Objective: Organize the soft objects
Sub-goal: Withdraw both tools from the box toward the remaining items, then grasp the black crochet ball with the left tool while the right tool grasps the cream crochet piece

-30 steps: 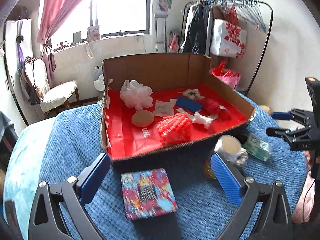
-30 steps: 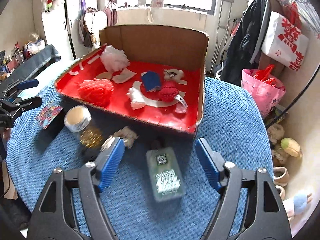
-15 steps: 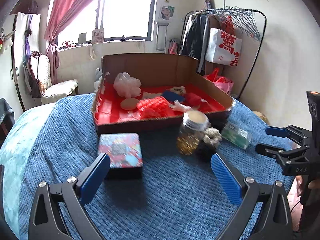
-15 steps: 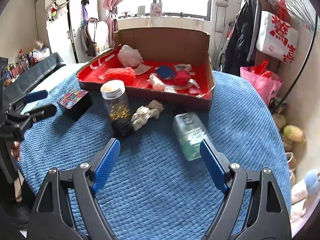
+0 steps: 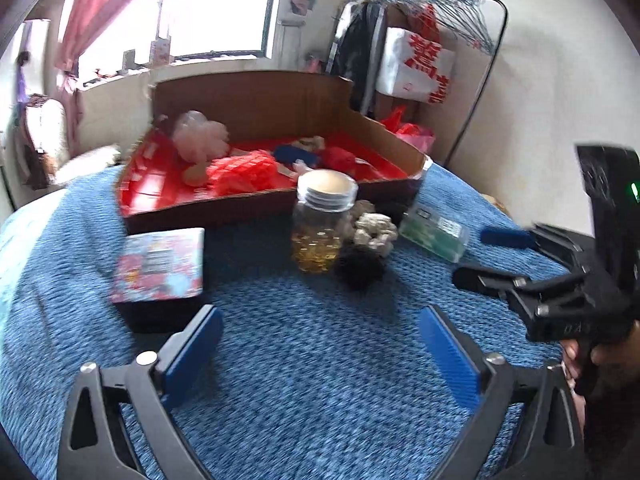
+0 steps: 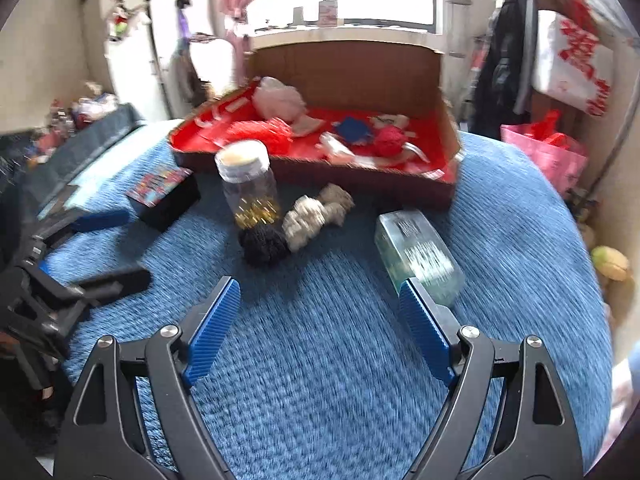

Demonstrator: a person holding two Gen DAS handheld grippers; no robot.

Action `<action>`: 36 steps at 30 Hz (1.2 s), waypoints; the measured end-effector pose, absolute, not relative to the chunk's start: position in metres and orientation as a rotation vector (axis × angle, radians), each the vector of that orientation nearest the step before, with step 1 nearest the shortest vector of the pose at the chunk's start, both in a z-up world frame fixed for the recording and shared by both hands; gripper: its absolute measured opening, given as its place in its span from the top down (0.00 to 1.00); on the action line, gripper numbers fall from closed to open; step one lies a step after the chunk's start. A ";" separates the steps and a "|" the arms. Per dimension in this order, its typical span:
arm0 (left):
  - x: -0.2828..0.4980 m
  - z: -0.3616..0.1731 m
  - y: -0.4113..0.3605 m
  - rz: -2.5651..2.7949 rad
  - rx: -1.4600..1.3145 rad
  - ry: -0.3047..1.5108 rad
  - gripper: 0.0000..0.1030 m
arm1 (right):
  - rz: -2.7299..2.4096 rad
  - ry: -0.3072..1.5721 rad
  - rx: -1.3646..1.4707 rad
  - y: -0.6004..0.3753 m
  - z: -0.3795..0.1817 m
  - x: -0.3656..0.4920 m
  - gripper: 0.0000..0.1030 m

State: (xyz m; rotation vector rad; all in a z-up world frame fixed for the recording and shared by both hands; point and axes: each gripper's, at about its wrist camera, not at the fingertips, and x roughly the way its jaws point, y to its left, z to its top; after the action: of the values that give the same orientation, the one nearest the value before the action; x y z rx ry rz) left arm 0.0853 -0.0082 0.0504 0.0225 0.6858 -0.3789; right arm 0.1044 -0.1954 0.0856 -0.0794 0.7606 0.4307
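A beige crumpled soft piece (image 6: 316,214) (image 5: 374,230) and a black fuzzy ball (image 6: 264,244) (image 5: 360,270) lie on the blue blanket in front of the red-lined cardboard box (image 6: 360,184) (image 5: 208,212). Inside the box are a white mesh puff (image 5: 200,136), a red mesh puff (image 5: 240,172) and other small soft things. My left gripper (image 5: 320,320) (image 6: 128,246) hovers short of them; its jaws are closing and nothing is between them. To the right, my right gripper (image 6: 320,290) (image 5: 476,256) is open and holds nothing.
A lidded glass jar (image 5: 322,220) (image 6: 248,184) stands right beside the two soft pieces. A green bottle (image 6: 420,256) (image 5: 434,232) lies by my right gripper's right finger. A colourful tin (image 5: 160,264) sits left. A clothes rack and bags stand behind the bed.
Both grippers have pulled back from the box and sunk a little. The jar, tin, bottle and loose soft pieces now lie ahead of the fingers rather than between them.
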 end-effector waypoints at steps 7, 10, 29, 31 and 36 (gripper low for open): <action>0.114 0.044 -0.031 -0.472 0.028 0.750 0.23 | 0.586 0.822 -0.169 -0.180 0.087 0.154 0.28; 0.126 0.040 -0.040 -0.485 0.033 0.774 0.31 | 0.628 0.870 -0.219 -0.170 0.079 0.173 0.38; 0.164 0.019 -0.057 -0.508 -0.008 0.875 0.65 | 0.731 0.886 -0.213 -0.169 0.075 0.183 0.87; 0.158 0.022 -0.054 -0.514 -0.012 0.864 0.65 | 0.725 0.869 -0.187 -0.175 0.081 0.176 0.87; 0.137 0.032 -0.046 -0.533 0.002 0.828 0.65 | 0.711 0.839 -0.104 -0.187 0.091 0.154 0.87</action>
State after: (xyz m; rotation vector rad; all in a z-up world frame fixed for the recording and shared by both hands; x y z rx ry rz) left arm 0.1373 -0.0457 0.0323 0.0022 0.8283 -0.5334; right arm 0.1541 -0.1875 0.0912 -0.1041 0.8393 0.7115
